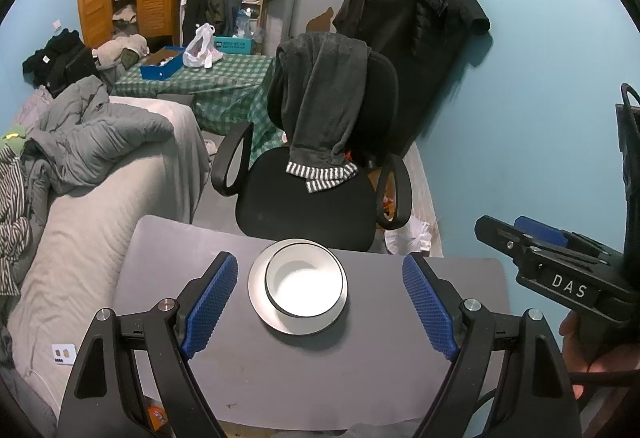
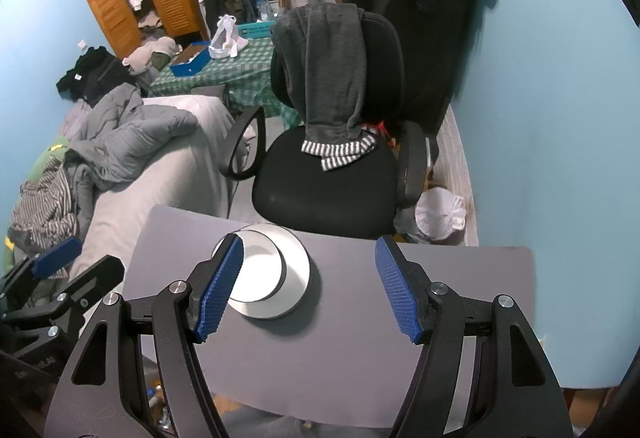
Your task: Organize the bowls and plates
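A white bowl (image 1: 305,284) with a dark rim sits inside a white plate (image 1: 262,302) near the far edge of the grey table (image 1: 280,378). My left gripper (image 1: 320,304) hovers above and in front of the stack, open, its blue pads wide on either side with nothing between them. In the right wrist view the bowl (image 2: 260,266) and plate (image 2: 298,266) lie ahead to the left. My right gripper (image 2: 310,288) is open and empty, and its left pad partly hides the bowl.
A black office chair (image 1: 316,194) draped with dark clothes stands just past the table's far edge. A bed with grey covers (image 1: 100,174) runs along the left. The blue wall (image 1: 520,118) borders the right. My right gripper's body (image 1: 560,270) shows at right.
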The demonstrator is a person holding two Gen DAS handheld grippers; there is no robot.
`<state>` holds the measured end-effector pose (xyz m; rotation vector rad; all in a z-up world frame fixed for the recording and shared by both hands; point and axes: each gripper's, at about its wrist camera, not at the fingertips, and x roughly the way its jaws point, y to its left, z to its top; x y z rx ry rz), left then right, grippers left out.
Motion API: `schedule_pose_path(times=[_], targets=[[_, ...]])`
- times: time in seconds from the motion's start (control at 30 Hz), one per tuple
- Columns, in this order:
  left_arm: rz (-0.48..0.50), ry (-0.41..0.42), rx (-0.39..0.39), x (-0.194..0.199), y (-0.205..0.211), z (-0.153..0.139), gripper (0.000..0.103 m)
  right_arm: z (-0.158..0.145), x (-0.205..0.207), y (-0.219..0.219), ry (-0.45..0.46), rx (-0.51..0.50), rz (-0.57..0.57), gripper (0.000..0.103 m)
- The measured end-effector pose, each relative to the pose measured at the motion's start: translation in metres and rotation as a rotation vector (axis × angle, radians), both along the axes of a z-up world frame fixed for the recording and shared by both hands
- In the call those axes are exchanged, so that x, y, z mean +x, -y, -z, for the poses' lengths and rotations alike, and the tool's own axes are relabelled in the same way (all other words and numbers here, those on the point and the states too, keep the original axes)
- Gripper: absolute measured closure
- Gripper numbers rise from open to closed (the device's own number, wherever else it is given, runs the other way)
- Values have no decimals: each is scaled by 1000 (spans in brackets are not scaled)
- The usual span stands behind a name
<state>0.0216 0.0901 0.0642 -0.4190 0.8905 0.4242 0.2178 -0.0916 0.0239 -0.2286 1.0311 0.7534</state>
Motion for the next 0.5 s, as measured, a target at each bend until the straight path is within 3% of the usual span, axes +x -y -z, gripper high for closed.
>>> schedule_pose_path(times=[0.5], targets=[[-1,-46,-7,4,11,2,17,3,-2,5,-8,-3,-1,35]])
